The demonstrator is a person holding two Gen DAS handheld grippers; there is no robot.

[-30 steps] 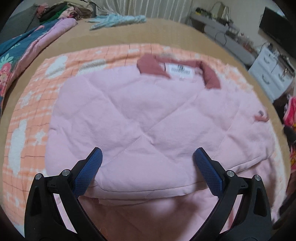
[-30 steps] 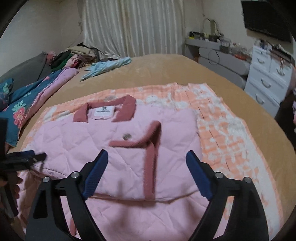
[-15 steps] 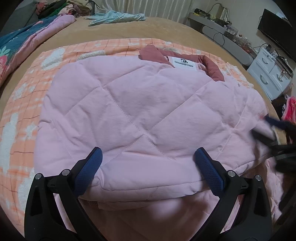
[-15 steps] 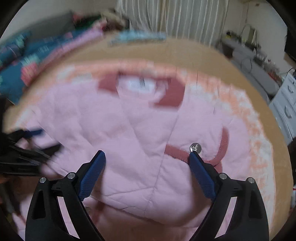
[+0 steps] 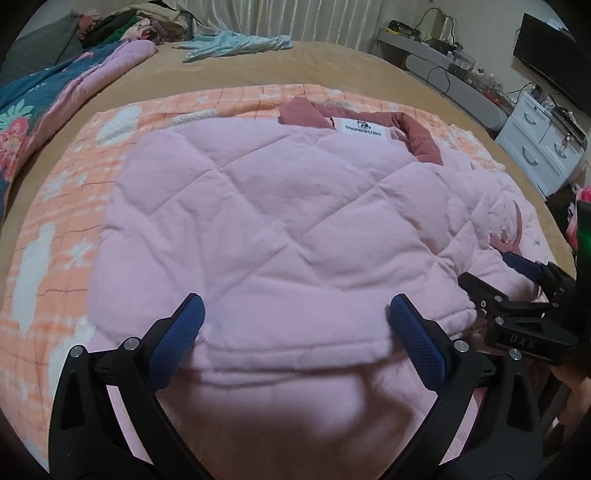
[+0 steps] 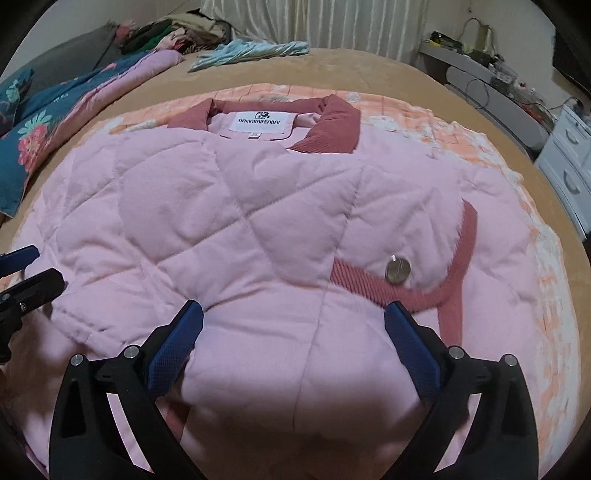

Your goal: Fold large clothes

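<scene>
A pale pink quilted jacket [image 5: 280, 206] lies folded on the bed, its rose collar [image 5: 421, 136] and white label at the far end. My left gripper [image 5: 295, 301] is open, low over the near folded edge, and fabric bulges between its blue pads. In the right wrist view the same jacket [image 6: 258, 206] shows a metal button [image 6: 398, 270] and rose trim [image 6: 454, 280]. My right gripper [image 6: 293, 306] hangs over the near hem with its jaws opening. Padding lies between the pads, which do not press on it. Each gripper shows in the other's view, right gripper [image 5: 487, 268] and left gripper [image 6: 44, 264].
An orange checked blanket [image 5: 59, 221] lies under the jacket on a tan bed cover [image 5: 332, 66]. A light blue garment [image 5: 236, 42] and a clothes pile [image 5: 140, 22] sit at the far end. A floral quilt [image 5: 22, 122] lies left, white drawers [image 5: 543, 147] stand right.
My right gripper has come down and closer to the jacket's near hem, with its jaws spreading wider. It now shows at the right edge of the left wrist view. The left gripper has barely moved.
</scene>
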